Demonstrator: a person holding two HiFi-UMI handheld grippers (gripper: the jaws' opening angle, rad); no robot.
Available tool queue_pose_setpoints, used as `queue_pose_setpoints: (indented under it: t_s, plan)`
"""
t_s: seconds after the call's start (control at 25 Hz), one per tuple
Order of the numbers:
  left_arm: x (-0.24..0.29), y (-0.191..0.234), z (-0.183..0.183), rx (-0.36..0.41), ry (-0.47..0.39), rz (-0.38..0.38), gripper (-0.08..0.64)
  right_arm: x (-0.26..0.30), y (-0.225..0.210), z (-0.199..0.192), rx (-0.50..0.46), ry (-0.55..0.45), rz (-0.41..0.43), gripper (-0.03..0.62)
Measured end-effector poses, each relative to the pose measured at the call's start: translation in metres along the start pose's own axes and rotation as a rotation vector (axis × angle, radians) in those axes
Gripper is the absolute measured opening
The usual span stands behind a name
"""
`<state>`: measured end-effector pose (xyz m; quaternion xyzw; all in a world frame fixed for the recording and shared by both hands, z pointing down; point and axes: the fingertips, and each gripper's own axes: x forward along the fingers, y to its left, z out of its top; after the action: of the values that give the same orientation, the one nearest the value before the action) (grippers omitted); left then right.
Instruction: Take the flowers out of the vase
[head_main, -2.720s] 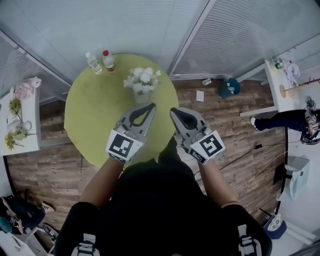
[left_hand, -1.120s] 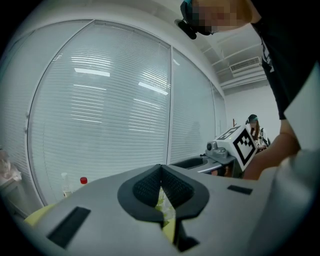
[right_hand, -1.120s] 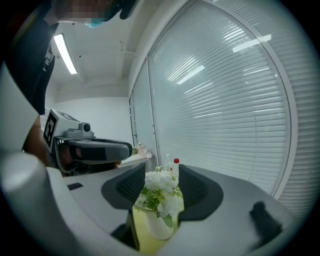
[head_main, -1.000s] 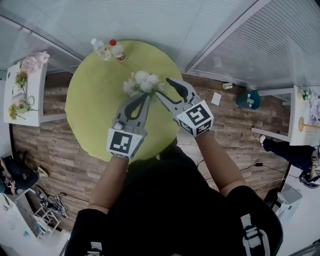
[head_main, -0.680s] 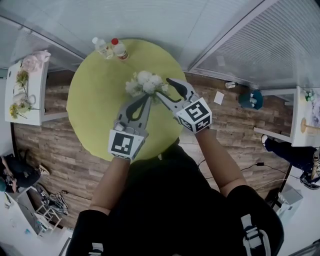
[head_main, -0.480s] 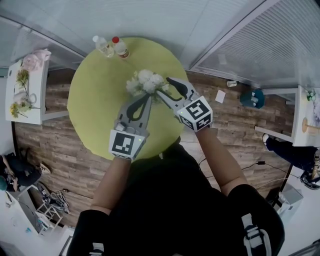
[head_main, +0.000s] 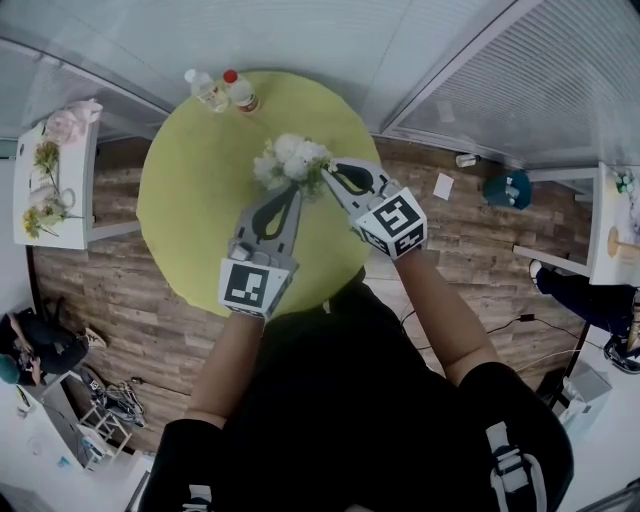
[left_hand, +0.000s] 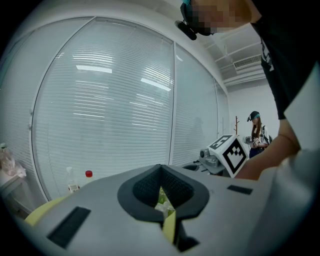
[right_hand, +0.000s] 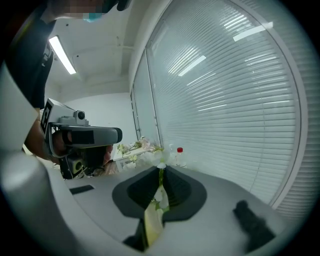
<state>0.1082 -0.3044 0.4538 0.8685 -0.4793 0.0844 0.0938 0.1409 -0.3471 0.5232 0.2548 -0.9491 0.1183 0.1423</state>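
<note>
Presently: right tongs clamped on the flowers

The right tongs (right_hand: 161, 170) have just been closing and now grip a stem of the flowers (right_hand: 158, 194), which runs up between the pads. The left tongs (left_hand: 160, 166) are together with nothing gripped; green and white show through the hollow behind their tips. In the head view both tongs meet at the white blooms, left from the near side, right from the right. The flowers stand on the round green table (head_main: 190, 200). The vase beneath them cannot be made out. Two bottles (head_main: 225, 90) stand at the far rim.

No readable text (none at all)
</note>
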Motion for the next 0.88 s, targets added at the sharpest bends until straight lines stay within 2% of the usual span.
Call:
queue_pose_setpoints:
  t_s: [0.44,0.88]
  plan:
    - [-0.016,0.000,0.008,0.012,-0.021,-0.003,0.012,-0.008,0.014,0.021,-0.022,-0.050,-0.004,0.028]
    - [-0.050,0.018,0.022,0.022,-0.057,-0.002,0.012,-0.009,0.040,0.054,-0.066,-0.096,-0.034,0.028]
